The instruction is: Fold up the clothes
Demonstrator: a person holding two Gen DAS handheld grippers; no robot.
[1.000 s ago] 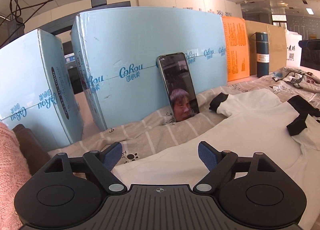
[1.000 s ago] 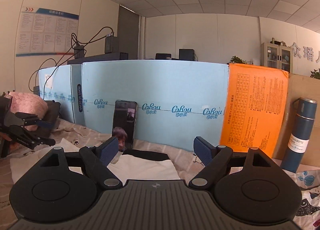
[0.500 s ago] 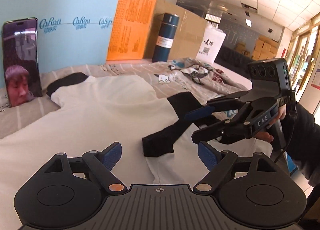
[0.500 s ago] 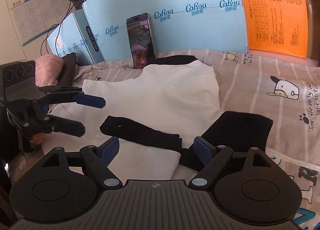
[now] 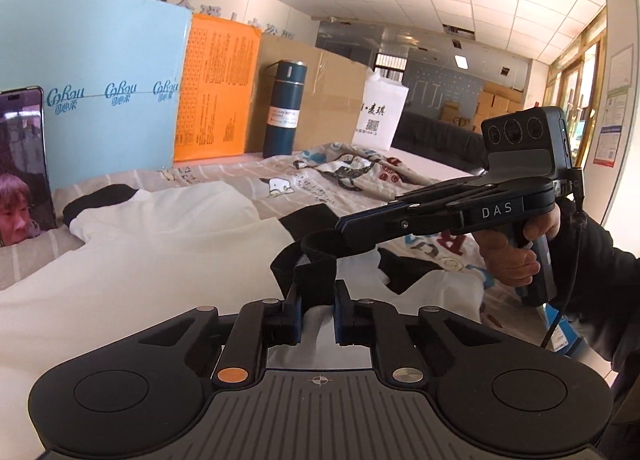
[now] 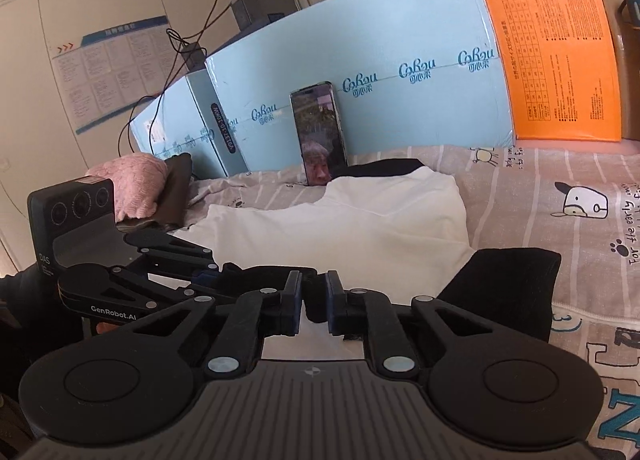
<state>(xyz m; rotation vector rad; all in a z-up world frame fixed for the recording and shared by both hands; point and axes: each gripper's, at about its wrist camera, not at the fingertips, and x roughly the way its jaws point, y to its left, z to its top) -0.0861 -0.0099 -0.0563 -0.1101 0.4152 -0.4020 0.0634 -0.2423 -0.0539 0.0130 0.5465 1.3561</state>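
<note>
**Both grippers bite on the black collar**

Between the left gripper's pads sits a strip of black collar, and the jaws are closing on it, fabric pinched between them right now! Just ahead of those fingertips and to their right, the right gripper reaches in level and low, its fingers drawn together on the same black band, clamped where the collar loops up off the bed. The person's hand squeezes its handle.

From the right wrist view the story matches: black cloth caught between the near pads, the left gripper's fingers coming in from the left onto the same strip. Beyond the fingertips the white shirt lies spread on the striped bedsheet, its black sleeve off to the right of the fingers, a phone propped far ahead against the blue boxes.

This looks like the grasp step, opening the fold. Next call, I'd judge: lift the neckline together, keep both grips level, and carry it over the shirt's body without dragging the sleeve.
</note>
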